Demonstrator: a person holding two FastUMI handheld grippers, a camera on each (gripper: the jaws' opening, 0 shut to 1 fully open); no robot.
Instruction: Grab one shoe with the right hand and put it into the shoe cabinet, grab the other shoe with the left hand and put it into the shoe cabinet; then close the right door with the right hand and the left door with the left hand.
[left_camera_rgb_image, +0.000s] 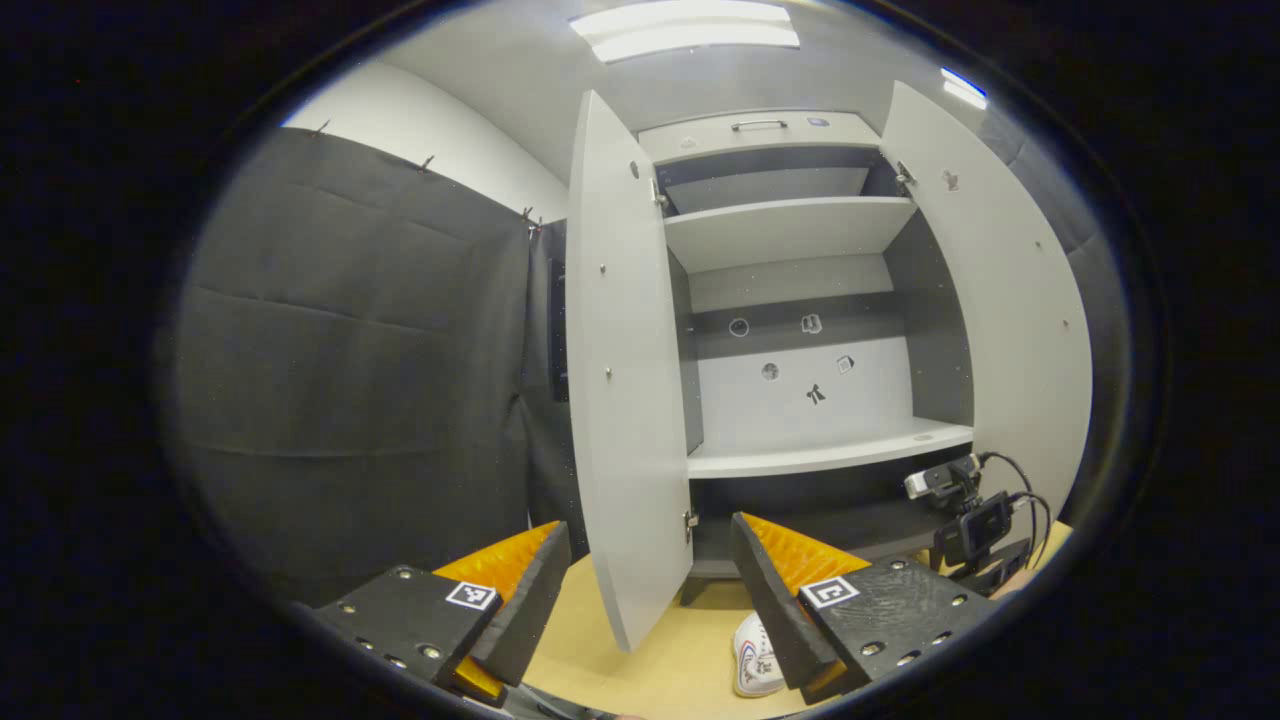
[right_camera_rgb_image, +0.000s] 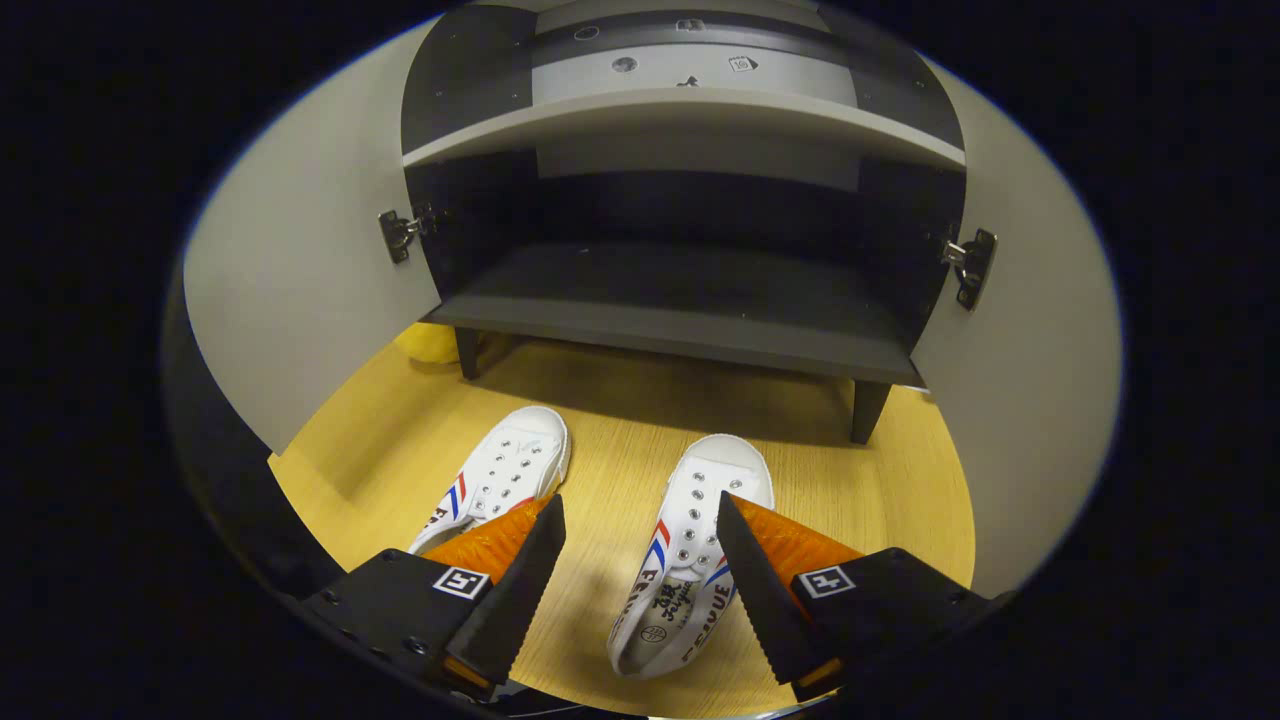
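Observation:
Two white shoes with red and blue stripes lie on the wooden floor in front of the shoe cabinet (right_camera_rgb_image: 690, 300), toes toward it. In the right gripper view my right gripper (right_camera_rgb_image: 640, 520) hovers open just above them. The right-hand shoe (right_camera_rgb_image: 690, 560) lies mostly between its fingers, and the left-hand shoe (right_camera_rgb_image: 505, 470) is partly hidden behind its left finger. In the left gripper view my left gripper (left_camera_rgb_image: 650, 560) is open and holds nothing, raised before the cabinet (left_camera_rgb_image: 820, 455). One shoe (left_camera_rgb_image: 755, 655) shows low by its right finger.
Both cabinet doors stand wide open: the left door (left_camera_rgb_image: 625, 380) and the right door (left_camera_rgb_image: 1010, 330), also the left door (right_camera_rgb_image: 300, 290) and right door (right_camera_rgb_image: 1030, 380). A camera unit with cables (left_camera_rgb_image: 965, 520) sits low right. A yellow object (right_camera_rgb_image: 425, 342) lies by the cabinet leg.

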